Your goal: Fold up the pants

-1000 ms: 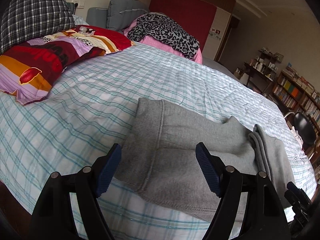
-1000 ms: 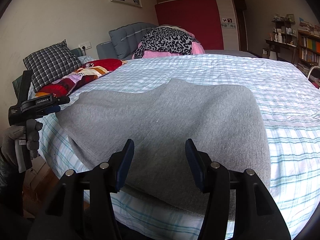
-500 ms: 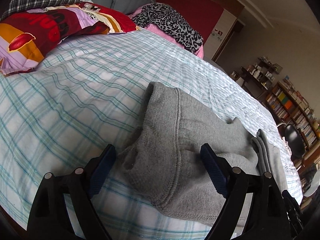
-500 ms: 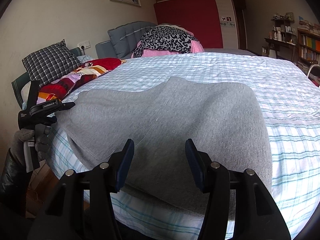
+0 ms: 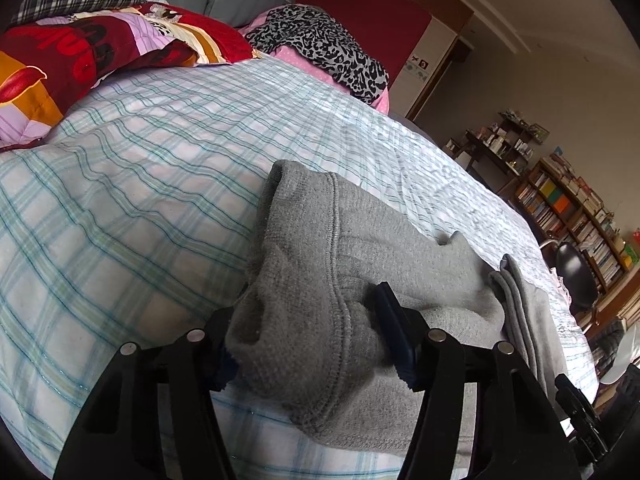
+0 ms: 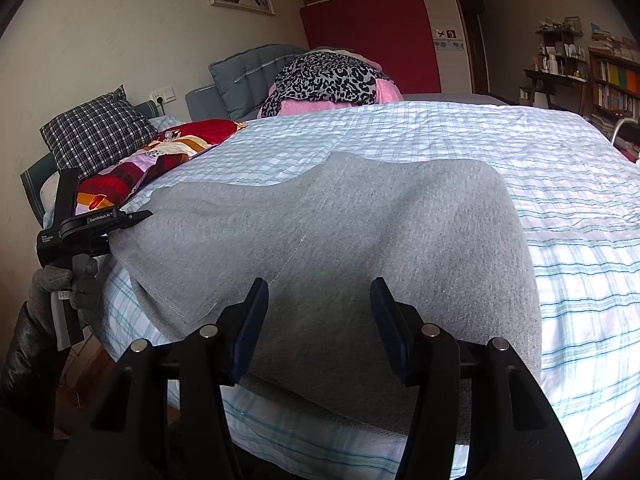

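Grey sweatpants (image 6: pixel 344 236) lie folded on the checked bed sheet (image 6: pixel 500 140). In the left wrist view my left gripper (image 5: pixel 308 344) has its jaws around the bunched end of the pants (image 5: pixel 320 280), with cloth filling the gap between them. The left gripper also shows in the right wrist view (image 6: pixel 132 216) at the pants' left edge. My right gripper (image 6: pixel 320 316) is open, with its jaws over the near edge of the pants and nothing held. The right gripper's tip shows at the left wrist view's lower right (image 5: pixel 576 404).
A red patterned quilt (image 5: pixel 80 52) and a checked pillow (image 6: pixel 96 132) lie at the bed's head. A leopard-print cloth over pink bedding (image 6: pixel 332 76) sits at the far side. Bookshelves (image 5: pixel 568 208) and a black chair (image 5: pixel 576 276) stand to the right of the bed.
My left gripper has moved forward onto the end of the pants and its jaws have narrowed around the bunched cloth. My right gripper has stayed in place, open.
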Demonstrator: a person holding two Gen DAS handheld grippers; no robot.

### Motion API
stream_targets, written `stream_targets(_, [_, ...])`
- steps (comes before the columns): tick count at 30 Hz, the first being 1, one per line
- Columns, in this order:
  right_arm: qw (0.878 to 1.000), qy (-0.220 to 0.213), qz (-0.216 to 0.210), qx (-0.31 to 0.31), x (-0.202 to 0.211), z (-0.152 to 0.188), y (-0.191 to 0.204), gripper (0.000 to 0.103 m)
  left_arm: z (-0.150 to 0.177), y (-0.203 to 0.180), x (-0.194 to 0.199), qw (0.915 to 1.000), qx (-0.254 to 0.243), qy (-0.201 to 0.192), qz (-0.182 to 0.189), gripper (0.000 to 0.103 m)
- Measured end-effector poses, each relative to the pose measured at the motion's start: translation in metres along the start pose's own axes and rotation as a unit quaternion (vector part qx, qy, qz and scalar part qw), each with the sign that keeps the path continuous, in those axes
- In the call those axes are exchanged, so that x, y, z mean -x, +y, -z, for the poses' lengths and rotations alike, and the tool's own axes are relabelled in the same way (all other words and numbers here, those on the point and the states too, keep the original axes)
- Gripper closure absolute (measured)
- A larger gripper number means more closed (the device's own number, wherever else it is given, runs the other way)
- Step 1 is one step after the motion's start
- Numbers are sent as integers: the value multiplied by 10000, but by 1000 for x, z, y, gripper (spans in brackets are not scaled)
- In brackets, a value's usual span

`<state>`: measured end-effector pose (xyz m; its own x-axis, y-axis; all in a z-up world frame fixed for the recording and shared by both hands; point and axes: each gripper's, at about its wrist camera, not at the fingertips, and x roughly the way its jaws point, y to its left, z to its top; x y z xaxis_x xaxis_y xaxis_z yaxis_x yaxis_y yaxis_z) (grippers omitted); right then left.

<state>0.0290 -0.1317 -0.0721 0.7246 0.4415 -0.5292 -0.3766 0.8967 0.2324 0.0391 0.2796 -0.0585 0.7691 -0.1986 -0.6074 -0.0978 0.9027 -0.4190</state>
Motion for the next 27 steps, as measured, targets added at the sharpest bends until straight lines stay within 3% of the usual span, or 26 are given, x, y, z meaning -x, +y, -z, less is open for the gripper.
stream_targets(5, [10000,-6,4,-26,0,0,-1,48,-1,6,-1,9996,201,-120,142,40])
stream_targets(8, [10000,-15,3,-38,0,1,-2,48,-1,3,-7,9997,161,-161,29,40])
stream_targets(9, [10000,-25,7,-41,1,1,-2,48,-1,1,-8,9998,101,-160,-36,42])
stream_targets(11, [10000,-50,15,-62,2,1,-3,48,-2,0,-9,9999,121,-114,31,62])
stream_targets(14, [9999,-81,29,-124,3,1,-7,48,-3,2,-5,9994,304,-111,128,70])
stream_targets(18, [9997,-106,50,-192,4,1,-11,48,-3,-12,2,9995,131,-266,-57,75])
stream_targets(22, [9995,-167,59,-254,6,1,-15,48,-10,-23,10,9993,153,-342,-27,76])
stream_targets(27, [9991,-226,70,-356,8,2,-23,48,-18,-51,23,9984,-177,-531,-26,77])
